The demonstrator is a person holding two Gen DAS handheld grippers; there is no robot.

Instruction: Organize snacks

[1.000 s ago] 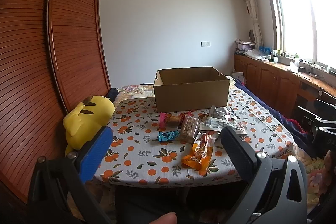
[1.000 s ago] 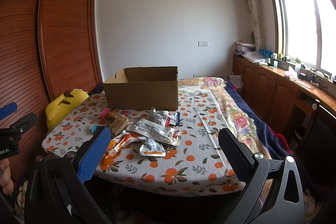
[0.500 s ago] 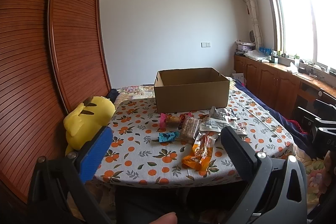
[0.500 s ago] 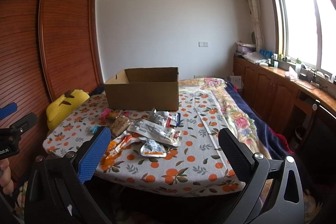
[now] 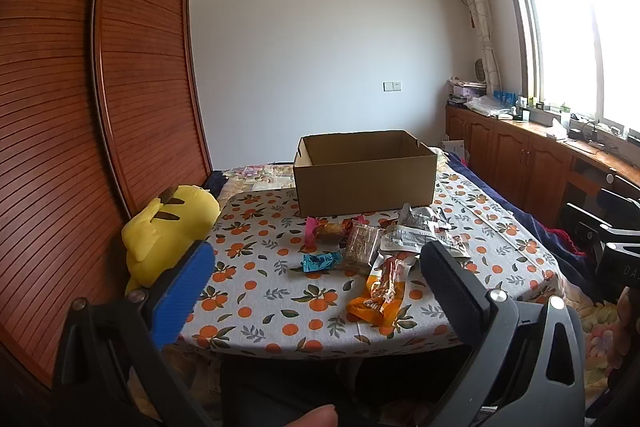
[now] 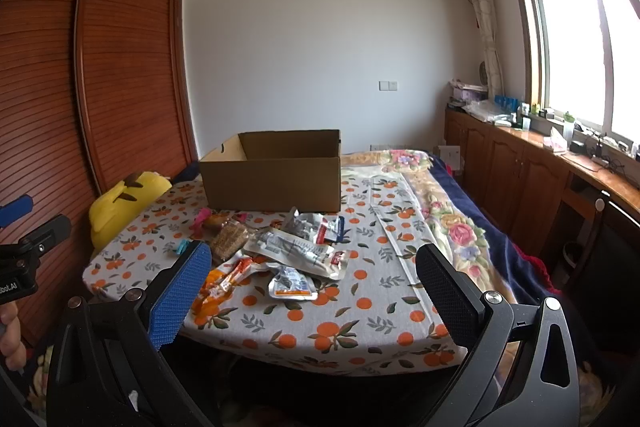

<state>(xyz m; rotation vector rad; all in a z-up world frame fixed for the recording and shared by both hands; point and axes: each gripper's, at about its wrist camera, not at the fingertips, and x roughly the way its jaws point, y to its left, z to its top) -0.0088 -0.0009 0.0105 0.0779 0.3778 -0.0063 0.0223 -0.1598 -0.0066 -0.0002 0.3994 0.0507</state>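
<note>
An open cardboard box (image 5: 365,173) (image 6: 272,171) stands at the far side of a table with an orange-print cloth (image 5: 264,291) (image 6: 360,323). Several snack packets lie in front of it: an orange packet (image 5: 380,293) (image 6: 224,281), a teal one (image 5: 321,261), a brown bar (image 5: 361,243) (image 6: 230,237), a pink-wrapped cake (image 5: 326,231), silver packets (image 5: 420,231) (image 6: 296,251). My left gripper (image 5: 316,287) is open before the table's near edge, holding nothing. My right gripper (image 6: 312,291) is open too, also short of the table.
A yellow plush toy (image 5: 168,227) (image 6: 124,203) leans at the table's left, against a wooden slatted wardrobe (image 5: 80,131). A floral bed cover (image 6: 452,227) lies to the right, with wooden cabinets (image 6: 520,171) under the window. A fingertip (image 5: 312,417) shows at the bottom.
Both views have barely shifted; the table and box sit very slightly lower in frame. Both grippers stay open and the snacks have not moved.
</note>
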